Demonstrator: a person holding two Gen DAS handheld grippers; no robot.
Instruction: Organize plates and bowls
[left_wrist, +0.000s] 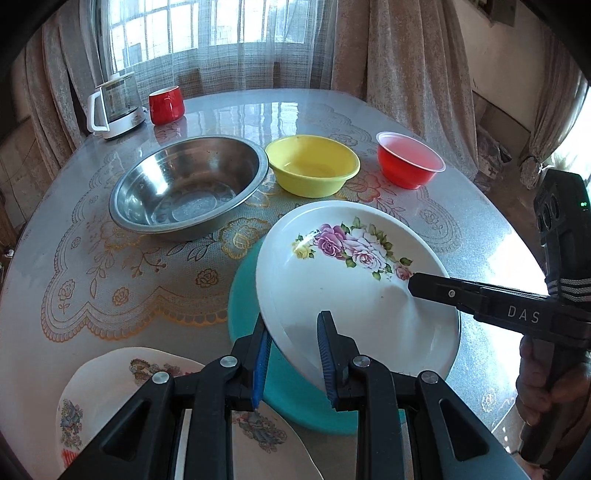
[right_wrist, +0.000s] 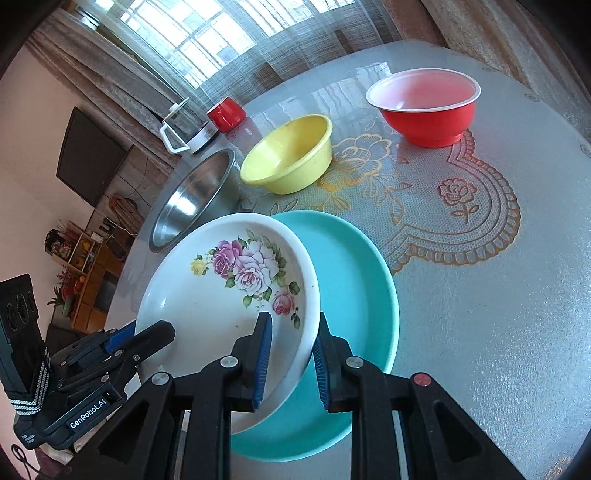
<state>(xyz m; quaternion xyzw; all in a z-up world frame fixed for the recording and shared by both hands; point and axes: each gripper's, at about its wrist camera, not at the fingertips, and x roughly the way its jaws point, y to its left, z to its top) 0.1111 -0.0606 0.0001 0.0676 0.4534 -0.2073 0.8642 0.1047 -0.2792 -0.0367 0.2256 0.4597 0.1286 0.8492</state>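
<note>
The white, rose-printed, shallow round plate (left_wrist: 354, 280) was found tilted over the turquoise round plate (left_wrist: 243, 295), its rim straddled on opposite sides by both grippers. The left gripper (left_wrist: 293, 354) was seen with its blue pads either side of the rim at about 7 o'clock of the plate, the gap narrow but contact not confirmed. The right gripper (right_wrist: 291, 354) was likewise set across the rim at about 4 o'clock in its own view, one pad inside the plate and one beneath. The plate was judged stiff, glazed, slippery and breakable if dropped; a hold across the rim, as observed, was considered the only practical one, with the weight shared between both sides. The left wrist view alone recorded a second patterned white plate (left_wrist: 110, 398) at 7 o'clock, and the full steel bowl (left_wrist: 188, 184). The right wrist view alone showed how much of the turquoise plate lay uncovered at 3 o'clock. The yellow plastic bowl (right_wrist: 288, 155) and red plastic bowl (right_wrist: 424, 107) were recorded well apart on the lace-patterned table (right_wrist: 498, 332) at 12 o'clock.
</note>
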